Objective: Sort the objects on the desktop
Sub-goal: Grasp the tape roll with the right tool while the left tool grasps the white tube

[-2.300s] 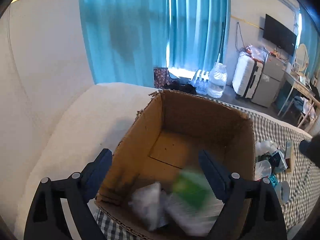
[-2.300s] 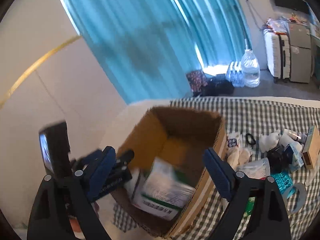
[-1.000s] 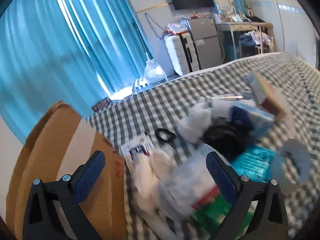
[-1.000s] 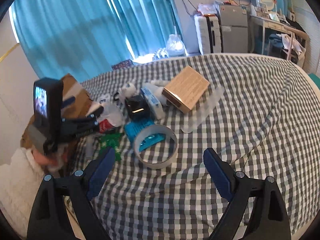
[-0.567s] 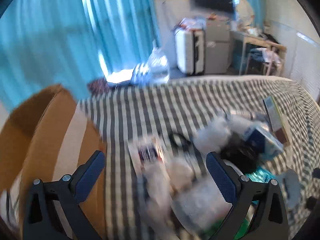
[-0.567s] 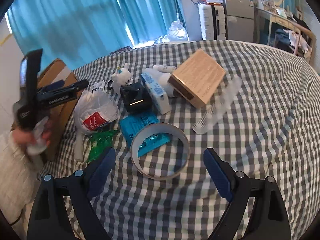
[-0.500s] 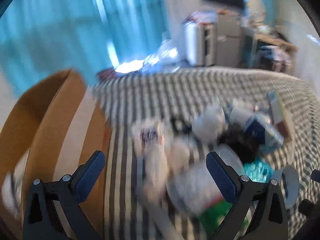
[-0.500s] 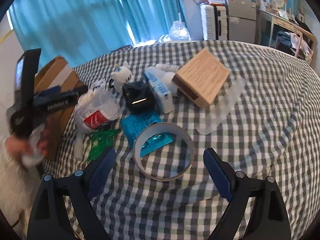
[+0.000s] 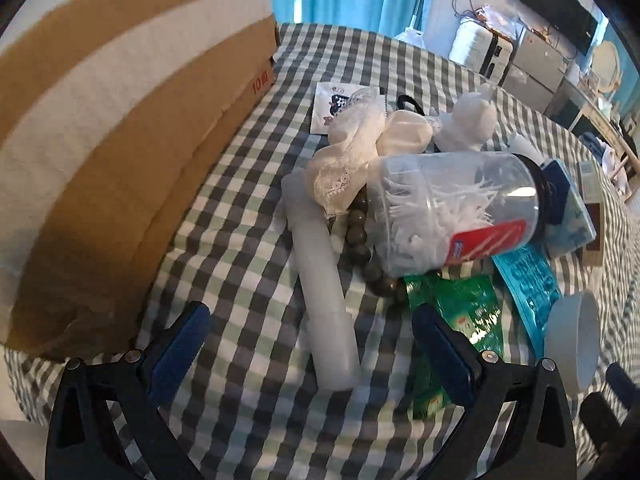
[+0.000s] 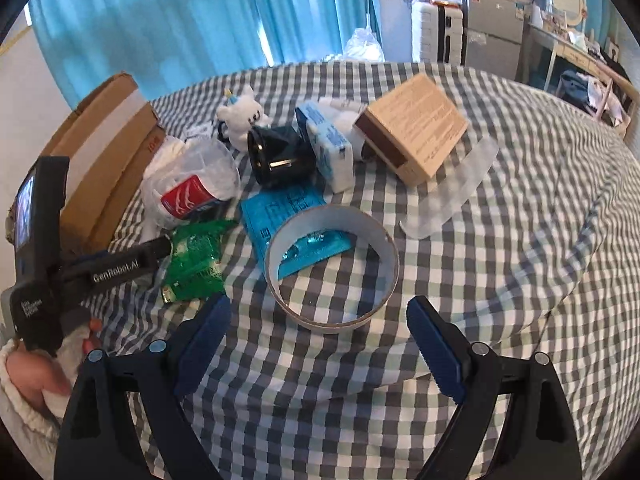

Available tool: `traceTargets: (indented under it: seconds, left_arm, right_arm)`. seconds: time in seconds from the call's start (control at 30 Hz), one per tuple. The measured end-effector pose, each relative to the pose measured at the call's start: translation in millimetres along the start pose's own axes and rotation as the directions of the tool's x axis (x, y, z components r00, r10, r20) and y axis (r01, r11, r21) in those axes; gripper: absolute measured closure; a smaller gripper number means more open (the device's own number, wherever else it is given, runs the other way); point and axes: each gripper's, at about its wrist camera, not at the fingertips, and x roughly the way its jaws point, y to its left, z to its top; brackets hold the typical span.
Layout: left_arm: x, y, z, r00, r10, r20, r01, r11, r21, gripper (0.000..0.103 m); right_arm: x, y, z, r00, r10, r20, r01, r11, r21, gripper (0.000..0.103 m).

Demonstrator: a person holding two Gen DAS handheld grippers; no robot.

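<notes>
A pile of small items lies on the checked tablecloth. In the left wrist view my left gripper is open and empty, low over a white tube that runs up between its fingers. Beyond it lie a clear tub of floss picks, a green packet, a bead string and white lace cloth. My right gripper is open and empty, just short of a tape ring. The cardboard box stands to the left.
A tan box, a black cup, a blue-and-white pack, a blue pouch, a plush toy and a clear comb lie further on. The left gripper's body shows at the right view's left edge.
My left gripper swung away from the box and dropped low over the white tube. My right gripper turned from the box to the table and closed in on the tape ring.
</notes>
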Motion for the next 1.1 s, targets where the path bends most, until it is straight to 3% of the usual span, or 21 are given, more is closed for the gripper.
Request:
traceTargets:
  seconds: [0.13, 0.23, 0.47, 0.6, 0.7, 0.8, 0.87, 0.97, 1.1]
  left_arm:
    - [7.4, 7.7, 5.3, 1.0, 0.016, -0.001, -0.016, 1.0, -0.021, 0.0]
    - [16.6, 17.4, 10.1, 0.999, -0.033, -0.035, 0.031, 0.997, -0.072, 0.0]
    - [14.9, 19.2, 6.4, 0.999, -0.046, 0.012, 0.047, 0.997, -0.057, 0.0]
    - [10.6, 21.6, 5.0, 0.998, -0.061, 0.013, 0.062, 0.997, -0.045, 0.0]
    - [4.5, 25.2, 1.1, 0.997, -0.075, 0.013, 0.075, 0.997, -0.035, 0.006]
    - [-2.1, 17.5, -1.1, 0.996, -0.083, 0.024, 0.083, 0.996, 0.027, 0.026]
    - [-8.5, 13.3, -5.8, 0.992, -0.124, 0.023, 0.122, 0.99, 0.077, 0.061]
    - [-12.9, 8.9, -10.8, 0.992, -0.123, 0.013, 0.119, 0.982, 0.148, 0.081]
    - [-20.3, 23.3, -13.8, 0.987, -0.162, -0.006, 0.162, 0.981, 0.102, 0.086]
  right_arm:
    - [13.3, -1.2, 3.0, 1.0, -0.016, -0.021, 0.016, 1.0, 0.001, 0.013]
    - [25.7, -3.5, 7.4, 0.999, -0.033, -0.023, 0.033, 0.999, 0.01, 0.013]
    - [51.4, 0.9, 13.2, 0.998, -0.035, -0.057, 0.034, 0.999, -0.015, 0.013]
    - [54.8, 3.6, 15.0, 0.997, -0.042, -0.057, 0.041, 0.999, -0.024, 0.02]
    - [53.3, 5.2, 14.0, 0.998, -0.036, -0.054, 0.035, 0.999, -0.02, 0.021]
    - [51.1, 5.6, 13.1, 0.998, -0.025, -0.056, 0.024, 1.0, -0.011, 0.021]
    - [48.9, 7.3, 12.4, 0.998, -0.029, -0.052, 0.028, 1.0, -0.013, 0.021]
    - [42.8, 8.5, 11.2, 0.999, -0.018, -0.037, 0.018, 1.0, -0.013, 0.021]
    - [30.2, 11.1, 10.4, 1.0, -0.01, -0.01, 0.01, 1.0, -0.018, 0.021]
